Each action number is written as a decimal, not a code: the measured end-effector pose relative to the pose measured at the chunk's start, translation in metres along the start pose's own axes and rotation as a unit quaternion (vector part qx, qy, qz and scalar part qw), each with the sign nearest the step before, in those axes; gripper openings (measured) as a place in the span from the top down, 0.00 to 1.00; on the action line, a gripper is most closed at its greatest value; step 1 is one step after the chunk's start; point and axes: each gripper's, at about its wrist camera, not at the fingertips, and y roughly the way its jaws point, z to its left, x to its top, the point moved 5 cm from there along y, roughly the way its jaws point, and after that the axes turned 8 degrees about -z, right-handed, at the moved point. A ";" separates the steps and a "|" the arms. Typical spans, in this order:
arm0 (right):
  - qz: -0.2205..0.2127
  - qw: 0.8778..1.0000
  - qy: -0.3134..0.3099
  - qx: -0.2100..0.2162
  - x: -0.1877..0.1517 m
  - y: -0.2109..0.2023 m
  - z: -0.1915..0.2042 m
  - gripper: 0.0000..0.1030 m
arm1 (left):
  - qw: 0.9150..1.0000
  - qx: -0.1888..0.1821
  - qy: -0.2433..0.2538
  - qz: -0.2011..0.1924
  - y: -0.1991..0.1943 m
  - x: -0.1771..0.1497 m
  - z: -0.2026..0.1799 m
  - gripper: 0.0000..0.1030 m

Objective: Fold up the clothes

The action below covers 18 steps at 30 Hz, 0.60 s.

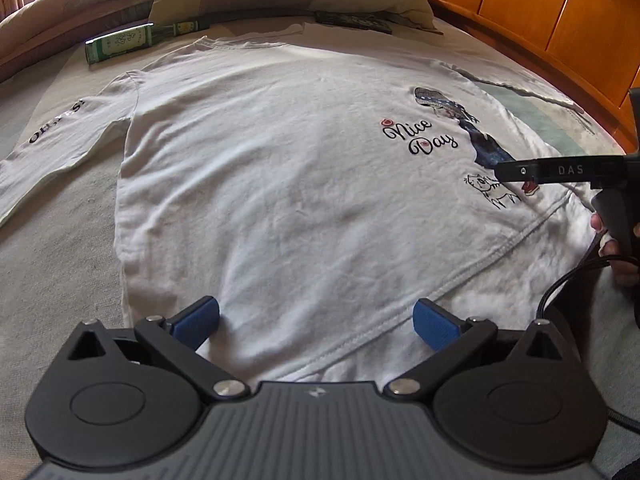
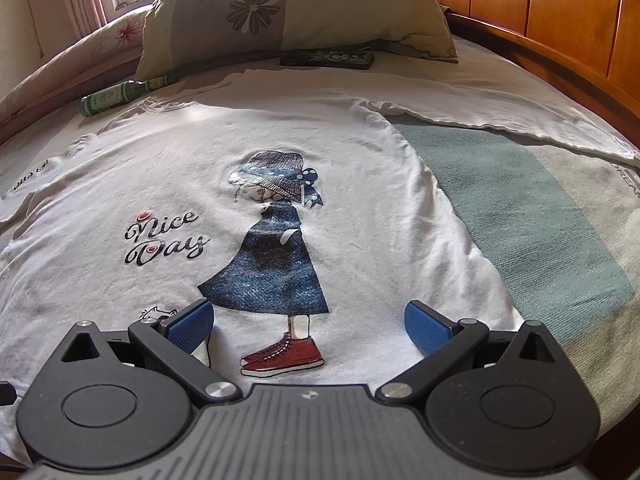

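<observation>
Left gripper [image 1: 316, 322], fingers spread, hovers over white shirt [image 1: 280, 168].

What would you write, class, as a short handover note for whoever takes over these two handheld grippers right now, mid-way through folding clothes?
Left gripper: open, empty, over the hem of the white long-sleeved cotton shirt.
Right gripper: open, empty, above the printed girl's red shoes.
Shirt lies flat, print up, on the bed's grey and green striped cover; both sleeves spread outward.
Beyond the collar: green glass bottle, dark patterned phone case, floral pillow.
Done: shirt spread out. Left: every fold; none visible yet.
</observation>
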 end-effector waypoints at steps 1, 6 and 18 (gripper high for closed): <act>0.002 1.000 -0.007 -0.002 0.000 0.000 0.001 0.00 | 1.000 0.001 -0.005 -0.002 -0.006 -0.005 0.001 0.01; 0.017 0.999 -0.026 0.008 0.001 -0.005 0.021 0.00 | 0.999 0.012 -0.035 -0.019 -0.015 -0.010 0.002 0.01; 0.039 0.994 -0.090 0.057 -0.033 -0.046 0.063 0.00 | 0.999 0.019 0.029 -0.041 -0.017 -0.007 -0.013 0.01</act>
